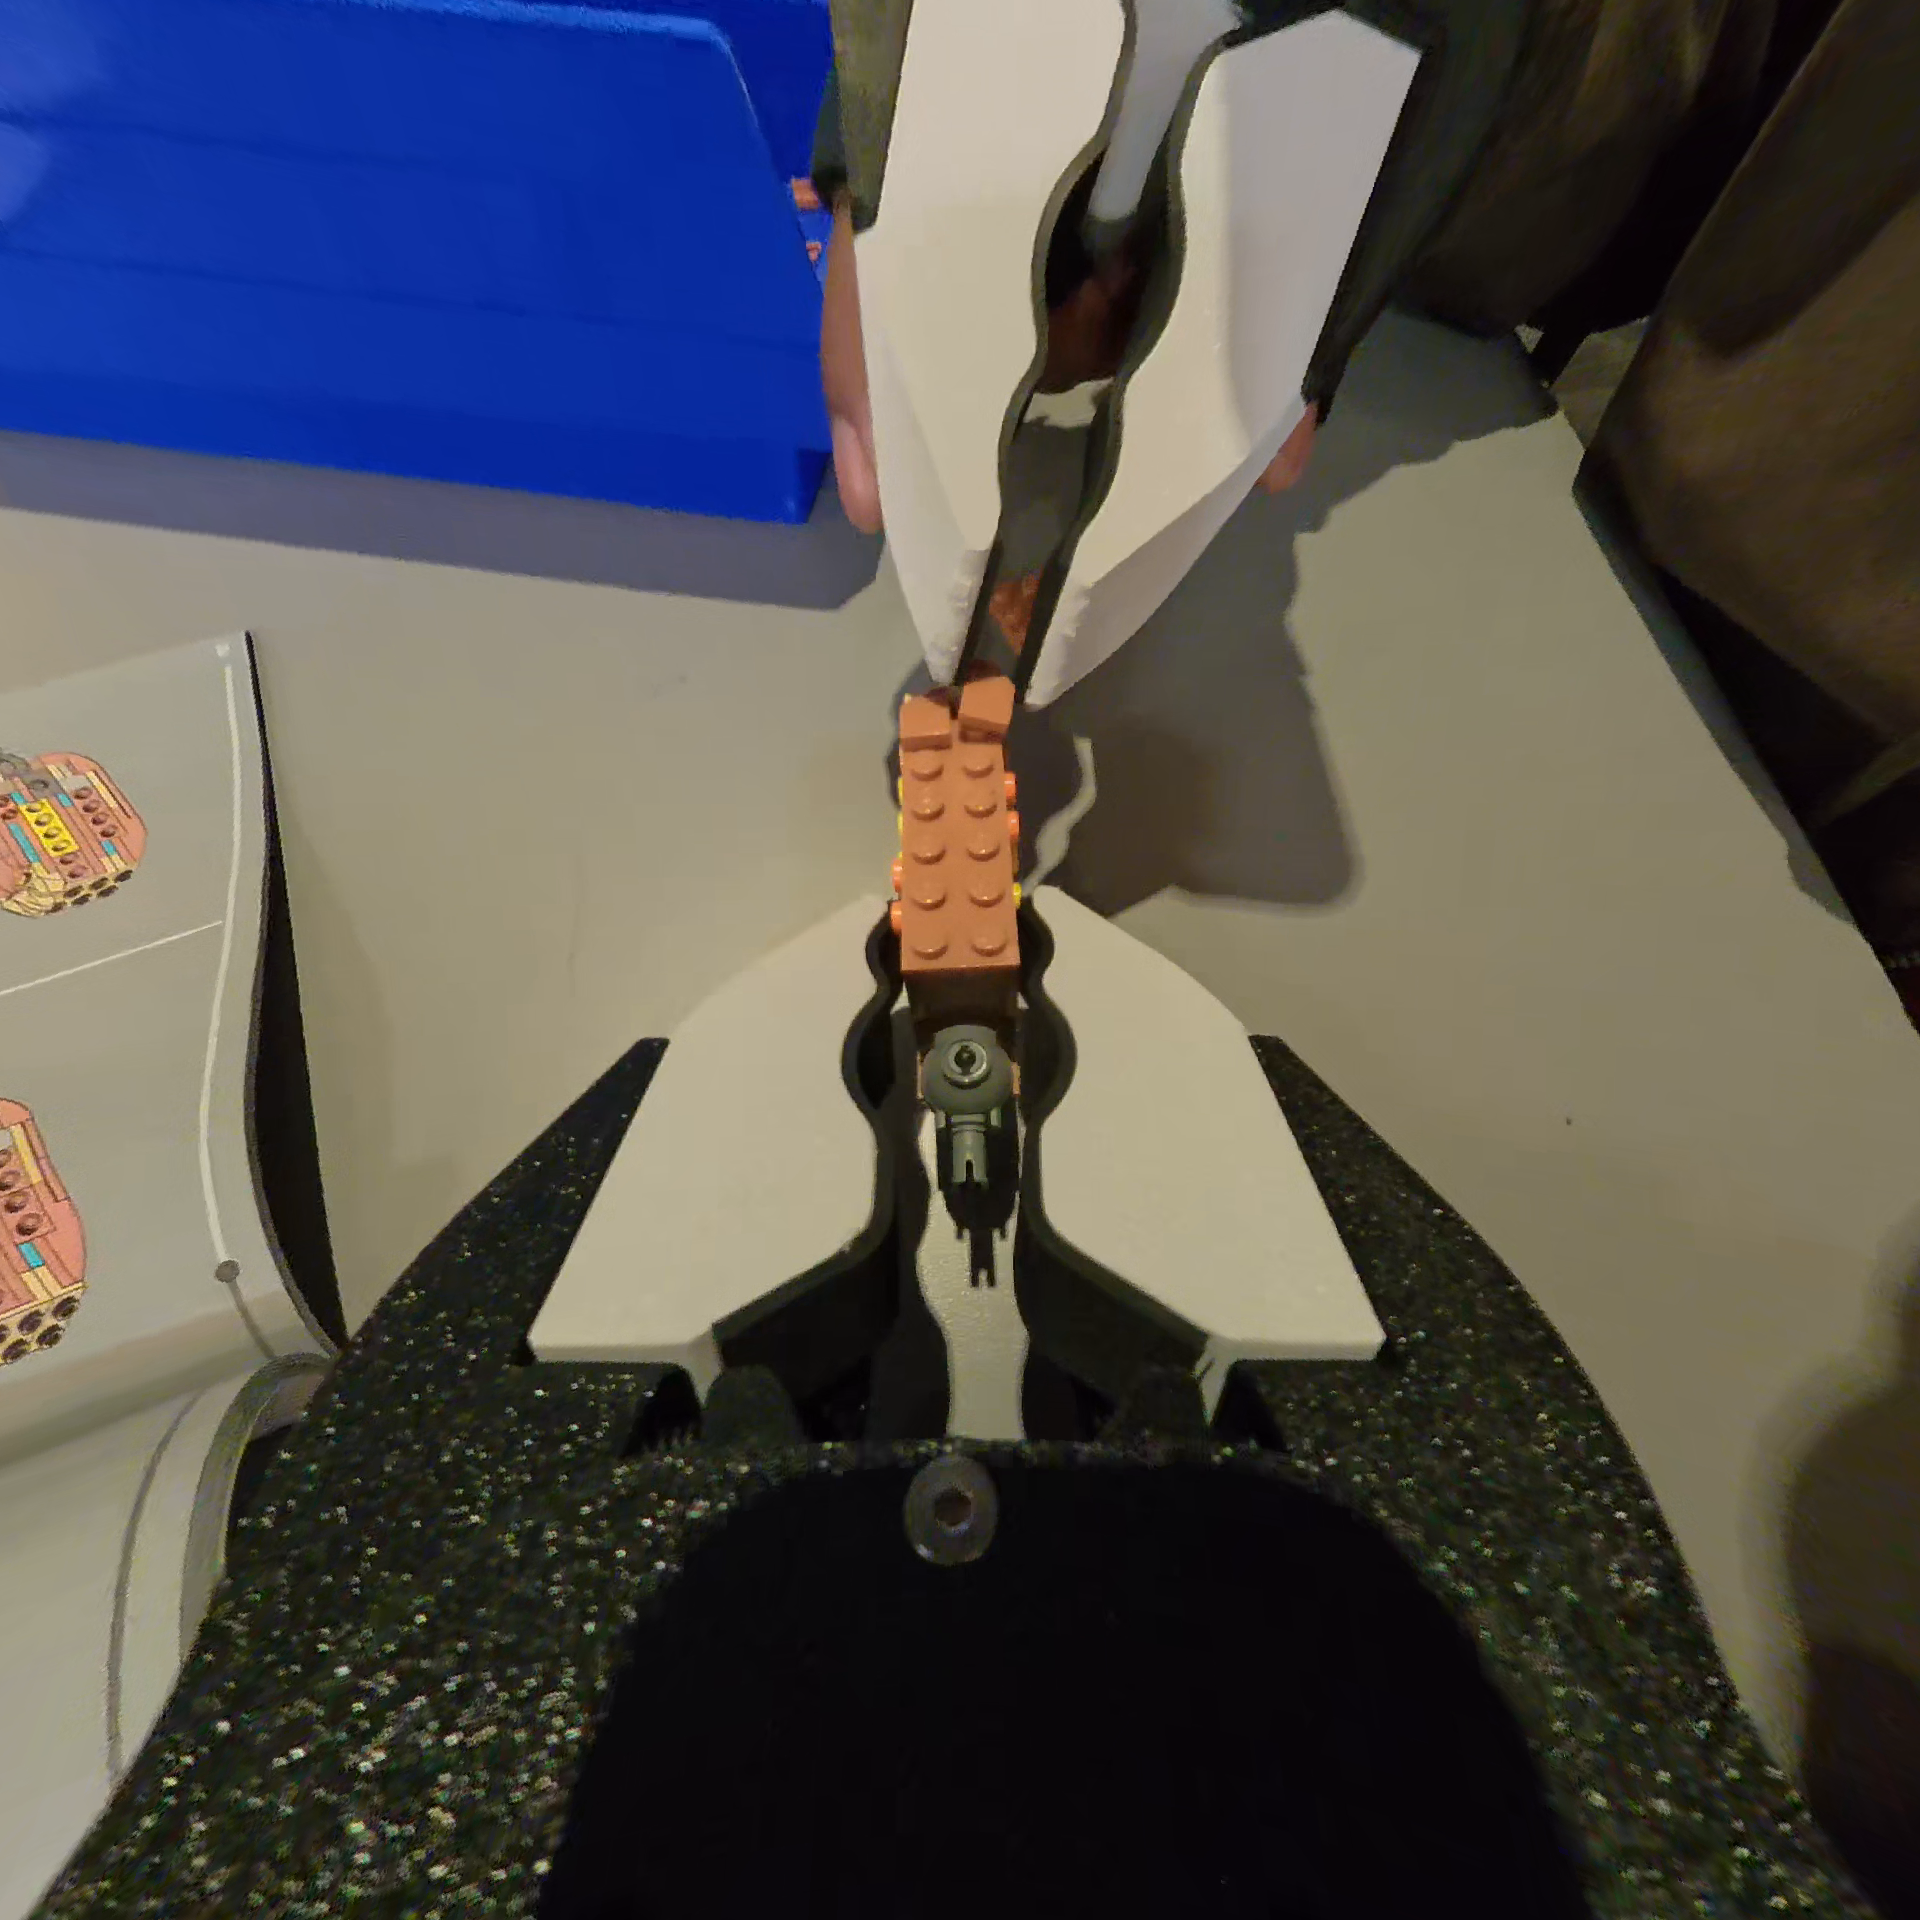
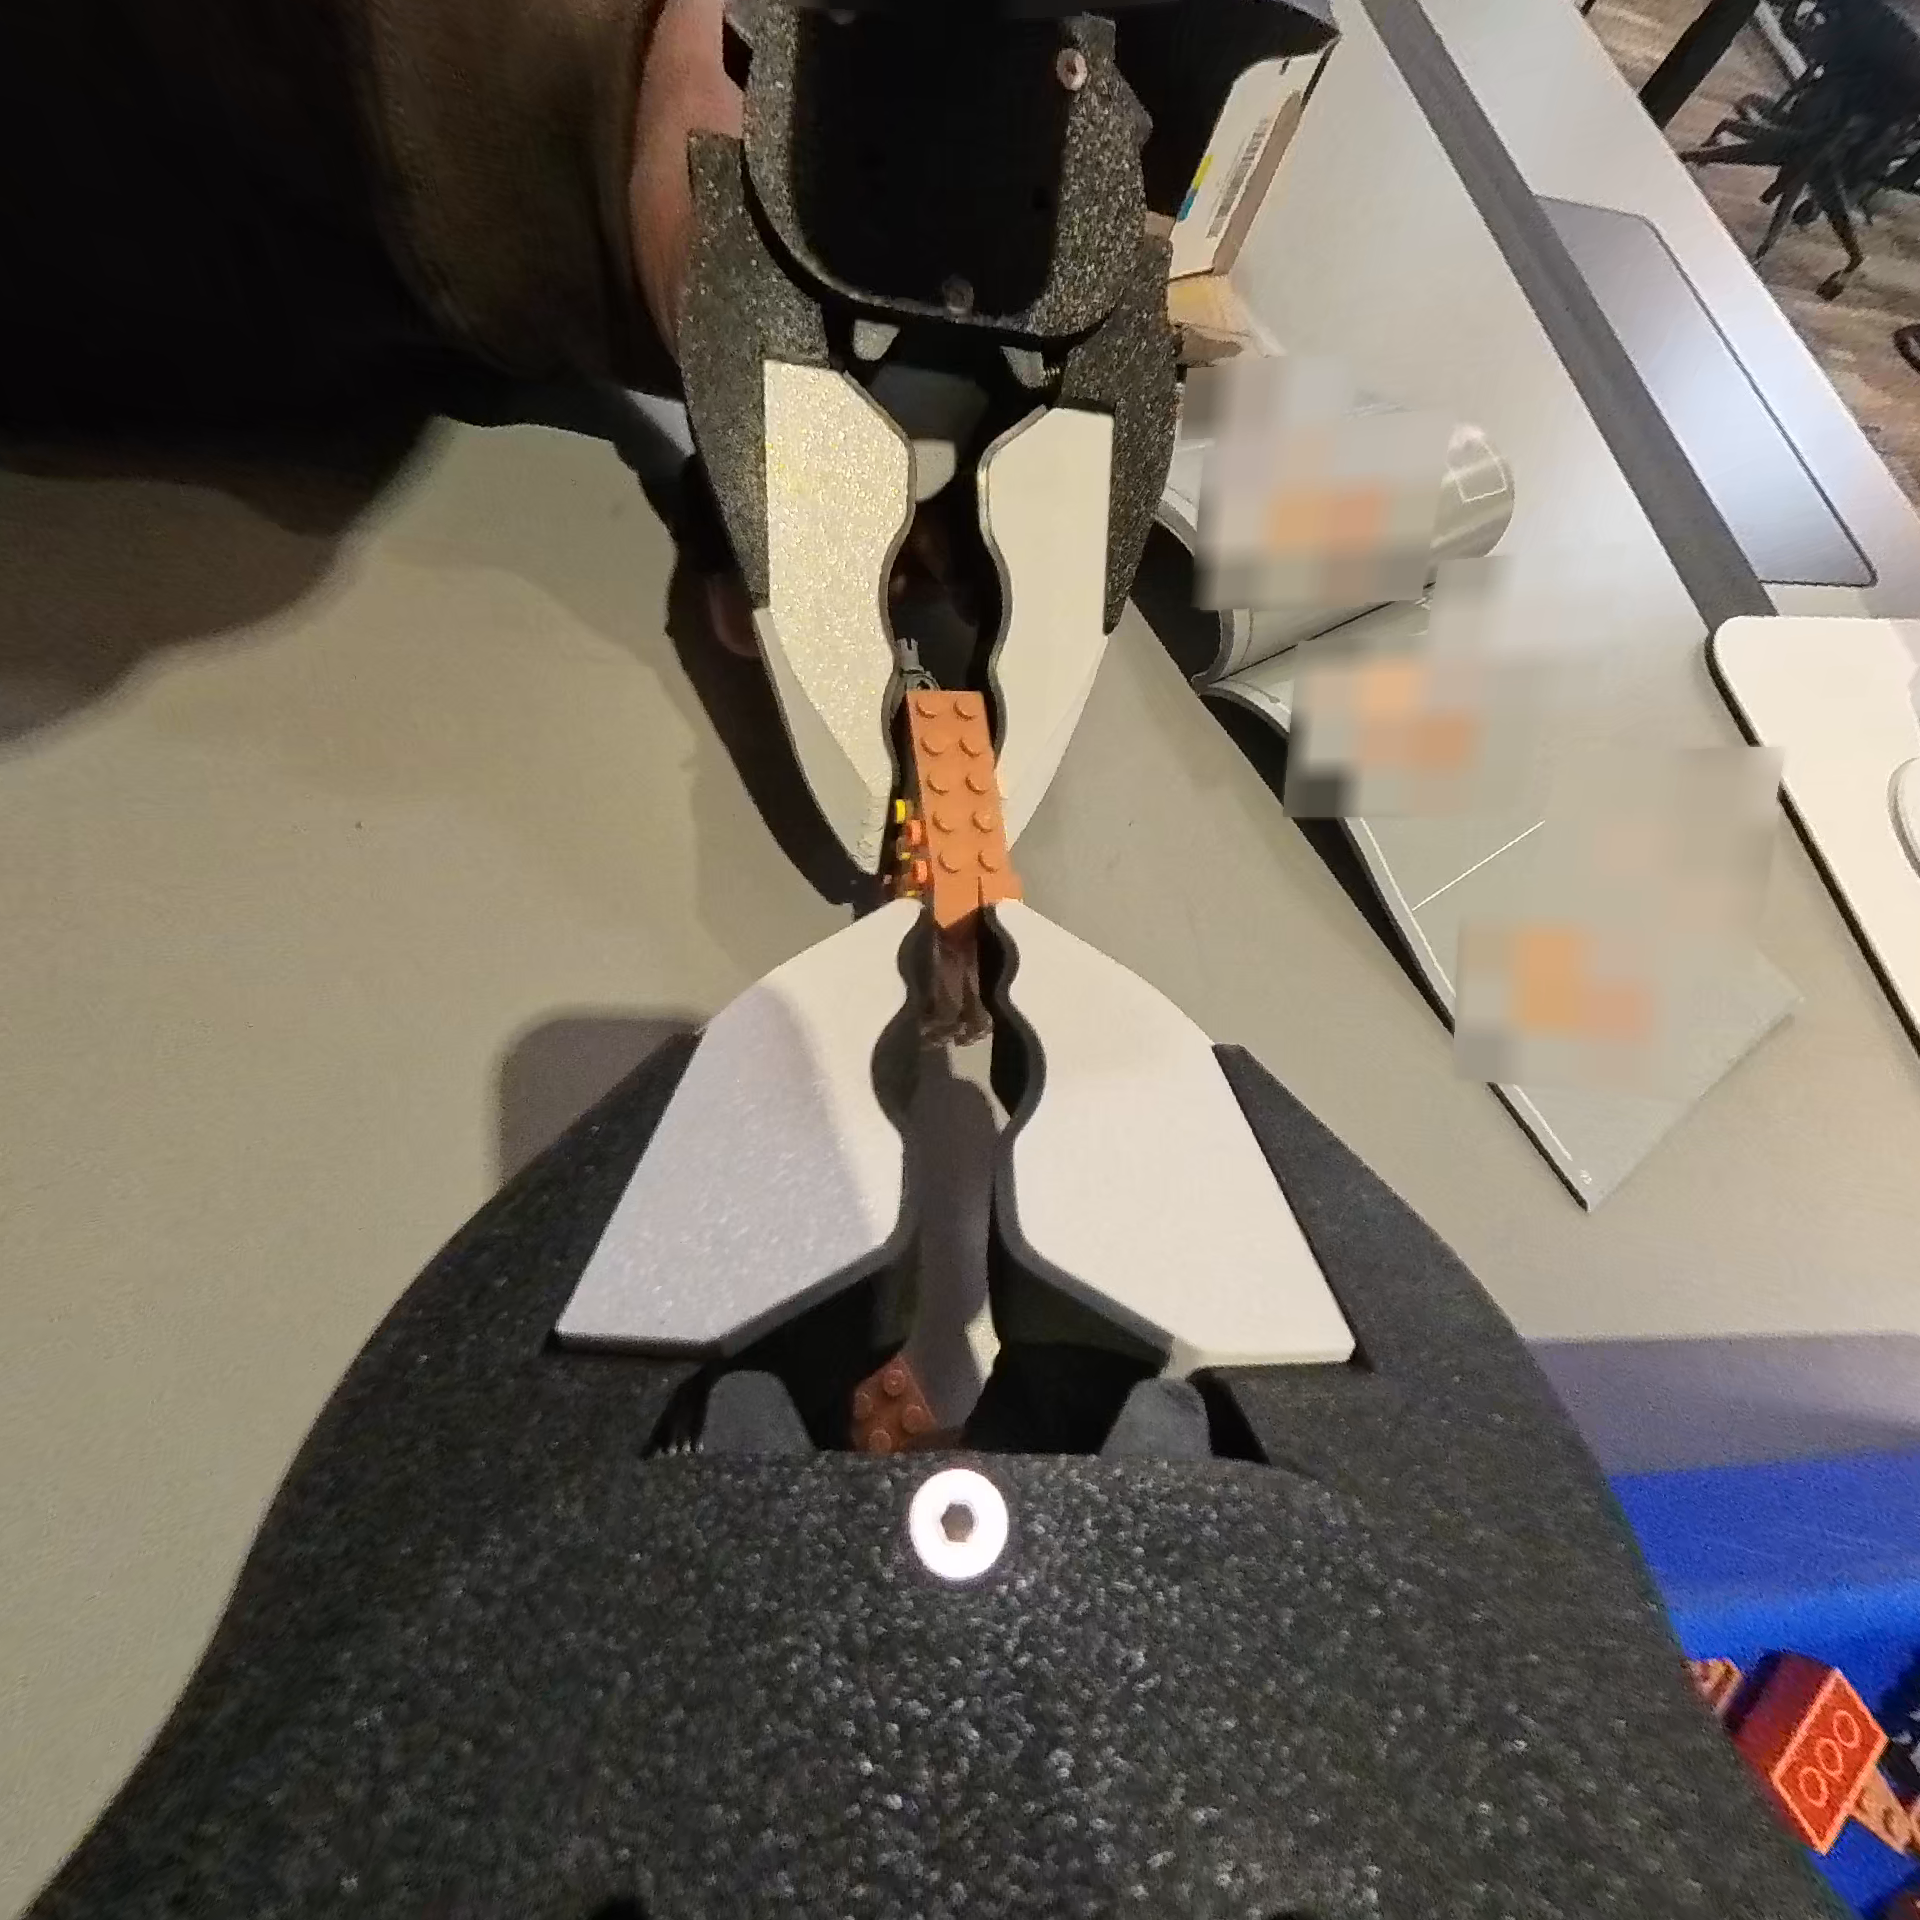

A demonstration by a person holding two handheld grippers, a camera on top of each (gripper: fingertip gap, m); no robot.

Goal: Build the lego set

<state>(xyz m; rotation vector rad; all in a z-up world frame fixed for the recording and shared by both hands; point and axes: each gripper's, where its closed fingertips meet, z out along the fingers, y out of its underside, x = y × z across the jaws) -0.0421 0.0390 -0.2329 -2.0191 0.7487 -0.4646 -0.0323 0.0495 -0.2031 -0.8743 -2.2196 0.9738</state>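
Note:
An orange-brown studded lego assembly [image 1: 956, 862] with small yellow and orange bits on its sides is held above the grey table between both grippers. My left gripper [image 1: 961, 906] is shut on its near end, and a dark grey connector piece [image 1: 966, 1081] hangs under it between the fingers. My right gripper [image 1: 987, 675] comes in from the far side and is shut on the other end, at two small sloped pieces [image 1: 956, 717]. In the right wrist view the assembly [image 2: 961, 800] spans from my right gripper [image 2: 951, 920] to the left gripper [image 2: 940, 852].
A blue parts bin [image 1: 395, 260] stands at the back left; in the right wrist view it [image 2: 1766, 1538] holds orange bricks [image 2: 1829, 1756]. An open instruction booklet [image 1: 114, 935] lies at the left. A loose brown brick [image 2: 894, 1403] lies under my right gripper. Dark sleeves [image 1: 1558, 156] border the table. The tips of both grippers are at nearly the same place.

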